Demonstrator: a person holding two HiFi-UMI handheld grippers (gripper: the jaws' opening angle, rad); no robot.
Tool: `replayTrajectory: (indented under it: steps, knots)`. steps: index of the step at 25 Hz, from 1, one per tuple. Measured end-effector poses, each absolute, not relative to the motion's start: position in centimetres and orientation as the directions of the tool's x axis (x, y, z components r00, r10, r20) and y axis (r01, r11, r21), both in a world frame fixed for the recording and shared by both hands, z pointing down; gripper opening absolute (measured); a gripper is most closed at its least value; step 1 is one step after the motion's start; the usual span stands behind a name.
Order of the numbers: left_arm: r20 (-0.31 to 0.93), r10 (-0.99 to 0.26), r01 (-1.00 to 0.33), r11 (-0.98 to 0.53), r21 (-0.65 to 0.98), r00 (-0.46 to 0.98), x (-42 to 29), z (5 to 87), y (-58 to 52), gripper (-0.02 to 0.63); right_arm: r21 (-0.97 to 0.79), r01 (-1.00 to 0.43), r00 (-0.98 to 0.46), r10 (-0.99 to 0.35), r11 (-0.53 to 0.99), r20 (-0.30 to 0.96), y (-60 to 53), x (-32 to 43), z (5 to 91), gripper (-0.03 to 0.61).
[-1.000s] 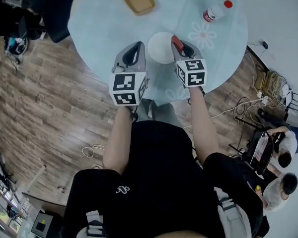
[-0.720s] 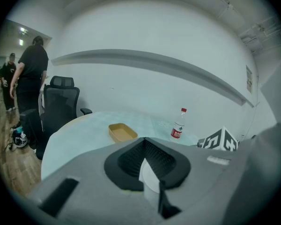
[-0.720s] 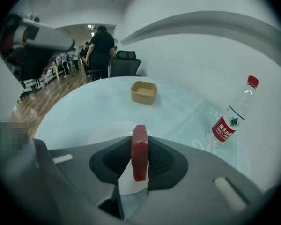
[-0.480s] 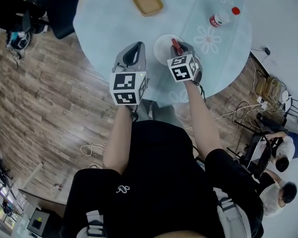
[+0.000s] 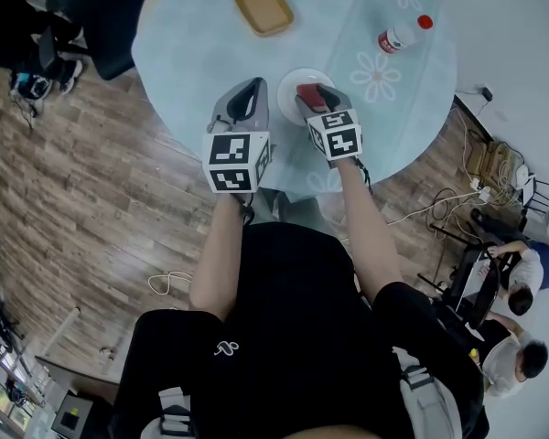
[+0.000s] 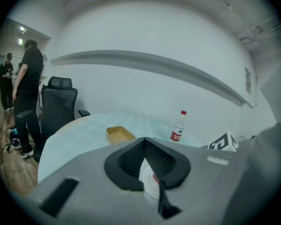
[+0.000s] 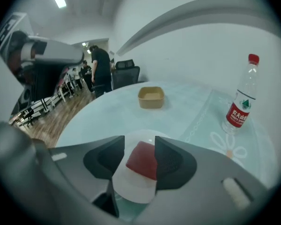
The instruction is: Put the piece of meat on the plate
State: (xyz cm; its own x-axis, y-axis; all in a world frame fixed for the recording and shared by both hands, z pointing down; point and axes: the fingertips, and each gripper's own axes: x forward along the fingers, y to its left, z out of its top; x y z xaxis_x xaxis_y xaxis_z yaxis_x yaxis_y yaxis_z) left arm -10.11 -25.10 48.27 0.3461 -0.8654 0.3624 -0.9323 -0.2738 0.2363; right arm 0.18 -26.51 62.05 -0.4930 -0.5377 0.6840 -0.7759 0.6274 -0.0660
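Observation:
The red piece of meat (image 7: 143,161) lies on the small white plate (image 7: 131,187) near the front edge of the round, pale blue table (image 5: 192,44). My right gripper (image 7: 139,142) stands over the plate with its jaws opening. The meat sits between them, and the left pad is clear of it. From the head view, the meat (image 5: 308,94) shows just ahead of the right gripper (image 5: 315,101) on the plate (image 5: 291,82). My left gripper (image 5: 250,94) hovers to the plate's left. Its jaws meet at the tips with nothing held. Through them I glimpse the plate (image 6: 146,181).
A yellow tray (image 5: 263,7) sits at the table's far side, and a water bottle with a red cap (image 5: 398,33) lies off to the right. A black office chair (image 5: 91,16) stands at the left. Cables and seated people (image 5: 522,273) are on the floor side to the right.
My right gripper came down and left over the plate with the meat, then its jaws spread. The meat, held upright before, now lies flat on the plate. The left gripper stayed put.

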Motion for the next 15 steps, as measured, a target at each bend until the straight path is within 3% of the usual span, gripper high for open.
replayTrajectory:
  steps: [6,15]
  knots:
    - [0.314,-0.876,-0.925,-0.305,0.226,0.365,-9.1,46.1,-26.0,-0.004,-0.194,-0.866,-0.497,-0.75,0.461,0.436,-29.0,3.0,53.1,0.011]
    - [0.155,-0.889,-0.901,-0.411,0.14,0.43,-5.5,39.2,-27.5,-0.003,-0.292,-0.841,-0.499,-0.861,0.455,0.097,-29.4,8.1,39.8,0.008]
